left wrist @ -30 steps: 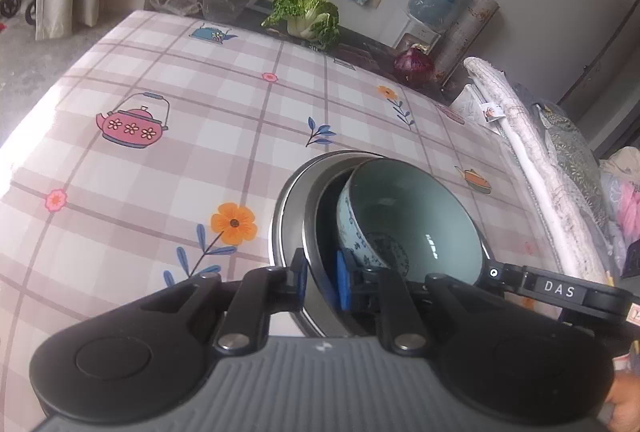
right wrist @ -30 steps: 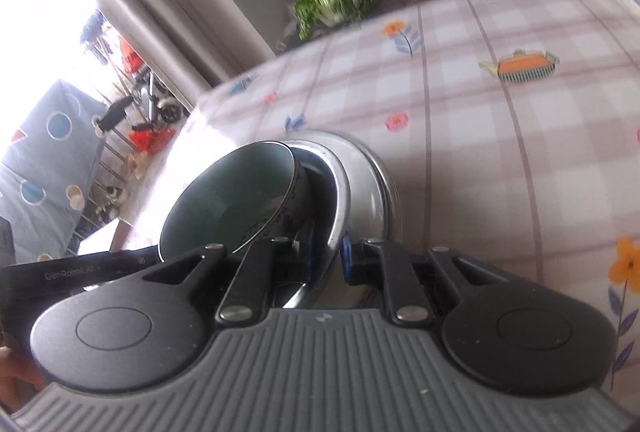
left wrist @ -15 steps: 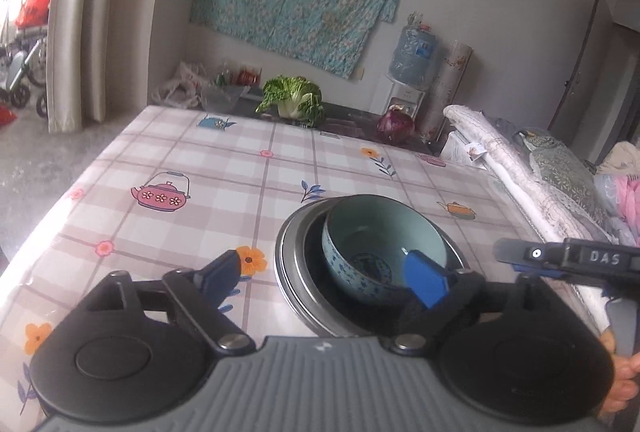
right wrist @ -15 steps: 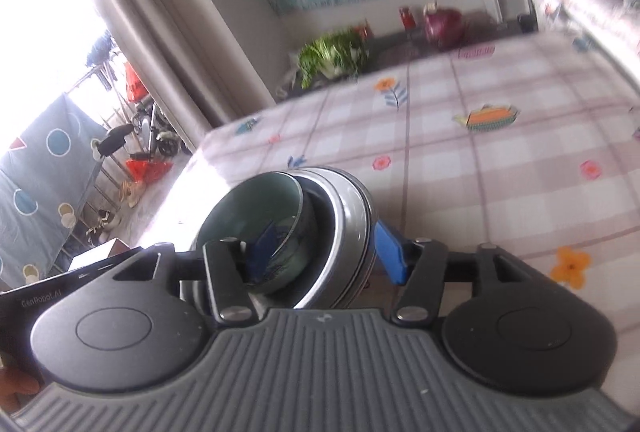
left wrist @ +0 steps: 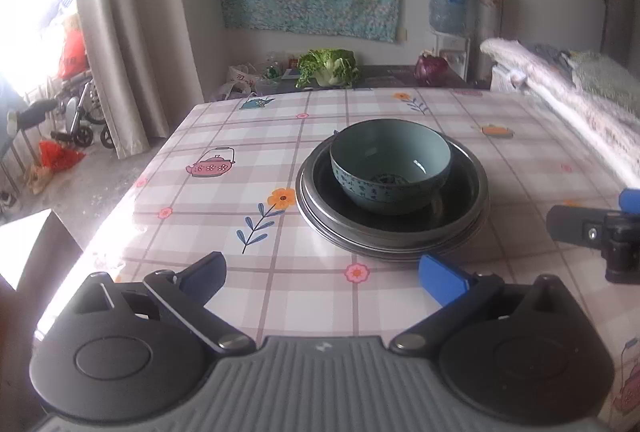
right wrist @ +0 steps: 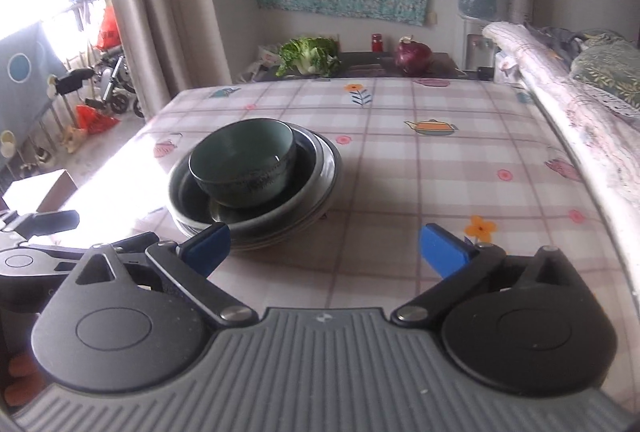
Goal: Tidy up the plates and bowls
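Observation:
A pale green bowl (left wrist: pixel 390 168) with a blue pattern sits inside a stack of metal plates (left wrist: pixel 316 208) on the checked tablecloth; the bowl (right wrist: pixel 244 160) and the plates (right wrist: pixel 320 188) also show in the right wrist view. My left gripper (left wrist: pixel 324 278) is open and empty, held back from the near side of the stack. My right gripper (right wrist: pixel 326 246) is open and empty, near and to the right of the stack. The right gripper's tip (left wrist: pixel 592 228) shows at the right edge of the left wrist view.
A cabbage (left wrist: pixel 328 66) and a purple onion (left wrist: pixel 430 68) lie on a dark table beyond the far edge. Folded bedding (right wrist: pixel 560 104) runs along the table's right side. A curtain (left wrist: pixel 132 32) and a wheelchair (left wrist: pixel 76 112) stand at the left.
Both grippers were shut on the plates' rim, opened, and have pulled back and up from the stack. The bowl, tilted before, now sits level in the plates.

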Demonstrator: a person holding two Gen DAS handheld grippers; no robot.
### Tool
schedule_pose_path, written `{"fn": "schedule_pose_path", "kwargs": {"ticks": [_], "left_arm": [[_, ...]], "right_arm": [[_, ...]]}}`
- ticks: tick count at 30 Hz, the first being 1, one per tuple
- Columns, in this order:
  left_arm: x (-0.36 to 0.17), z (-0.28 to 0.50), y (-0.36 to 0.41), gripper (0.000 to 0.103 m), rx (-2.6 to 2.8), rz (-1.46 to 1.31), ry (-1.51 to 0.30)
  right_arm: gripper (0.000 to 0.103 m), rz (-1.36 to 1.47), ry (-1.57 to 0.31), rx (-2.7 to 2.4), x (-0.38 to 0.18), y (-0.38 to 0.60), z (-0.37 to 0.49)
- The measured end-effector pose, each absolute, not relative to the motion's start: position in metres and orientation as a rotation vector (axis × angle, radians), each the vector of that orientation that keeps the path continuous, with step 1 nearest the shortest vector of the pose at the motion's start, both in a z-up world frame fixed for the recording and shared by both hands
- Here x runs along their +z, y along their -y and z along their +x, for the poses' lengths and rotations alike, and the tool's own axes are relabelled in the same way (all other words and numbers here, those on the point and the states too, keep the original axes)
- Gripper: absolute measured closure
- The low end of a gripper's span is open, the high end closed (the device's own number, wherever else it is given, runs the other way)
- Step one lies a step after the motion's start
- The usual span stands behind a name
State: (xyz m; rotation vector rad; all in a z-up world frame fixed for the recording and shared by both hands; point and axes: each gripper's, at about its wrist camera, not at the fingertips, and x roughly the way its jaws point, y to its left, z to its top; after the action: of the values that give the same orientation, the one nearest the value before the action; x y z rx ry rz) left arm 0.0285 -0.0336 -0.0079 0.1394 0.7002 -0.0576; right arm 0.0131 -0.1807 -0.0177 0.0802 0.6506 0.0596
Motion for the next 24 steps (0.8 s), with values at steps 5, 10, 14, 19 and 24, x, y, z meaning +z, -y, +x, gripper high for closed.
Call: {"fn": "schedule_pose_path", "kwargs": {"ticks": [5, 10, 14, 19, 24], "left_arm": [[0.002, 0.031, 0.03, 0.0, -0.046, 0.144, -0.713], [0.006, 0.038, 0.019, 0.0, -0.041, 0.069, -0.736], [0.006, 0.047, 0.013, 0.0, -0.03, 0.04, -0.77], [0.005, 0.052, 0.007, 0.0, -0.013, 0.02, -0.803], [0.006, 0.054, 0.004, 0.0, -0.018, 0.003, -0.819]], "right_arm": [[0.001, 0.086, -0.671, 0.01, -0.015, 0.178, 0.01], [0.001, 0.073, -0.707, -0.015, -0.018, 0.172, 0.017], [0.001, 0.082, -0.752, -0.03, -0.023, 0.17, 0.027], [0.001, 0.086, -0.769, -0.04, -0.027, 0.165, 0.037], [0.001, 0.081, -0.781, -0.033, -0.029, 0.164, 0.043]]}}
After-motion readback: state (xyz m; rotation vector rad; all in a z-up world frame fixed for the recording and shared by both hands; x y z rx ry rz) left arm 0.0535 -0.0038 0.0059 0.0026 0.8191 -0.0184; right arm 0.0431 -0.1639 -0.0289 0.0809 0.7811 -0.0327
